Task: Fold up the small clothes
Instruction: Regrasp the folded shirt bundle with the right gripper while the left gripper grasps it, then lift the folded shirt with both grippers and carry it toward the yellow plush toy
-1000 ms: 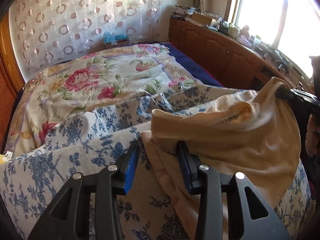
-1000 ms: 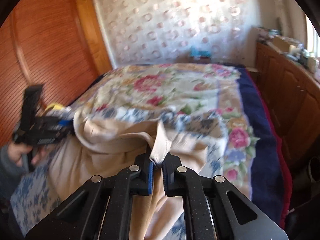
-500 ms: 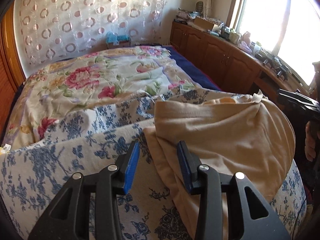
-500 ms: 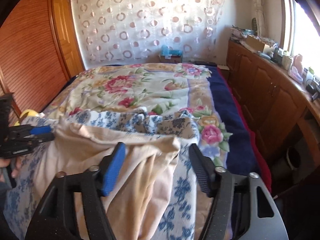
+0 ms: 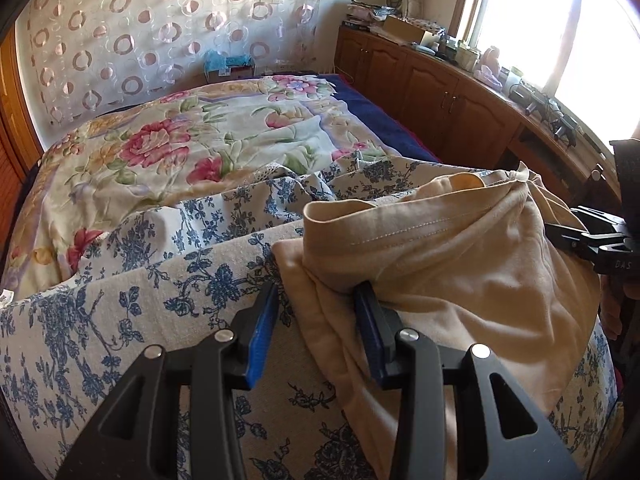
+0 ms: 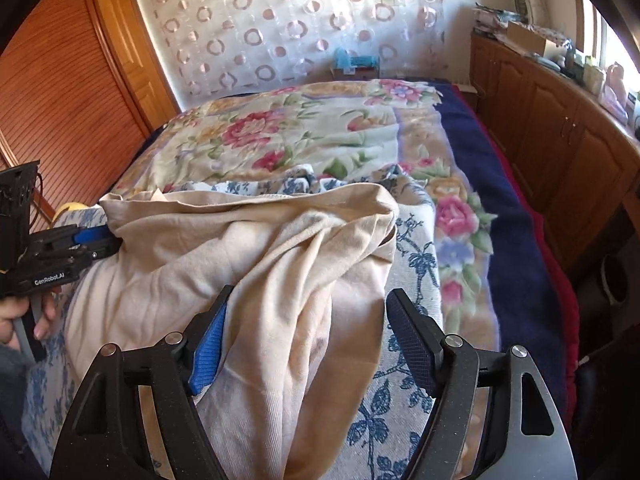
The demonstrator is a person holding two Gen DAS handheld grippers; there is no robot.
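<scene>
Left fingers: they sit part way apart around the edge of the tan shirt; you are not squeezing it, so it can slip out.
Shirt: it lies bunched on the blue flower cloth on the bed; a lumpy fold could stay crooked.
Right fingers: spread wide, holding nothing; you could pinch the cloth underneath too.

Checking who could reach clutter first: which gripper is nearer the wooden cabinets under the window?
Right. The right gripper works the cabinet-side edge of the beige garment; the left gripper sits at its far edge, away from the wooden cabinets.
</scene>
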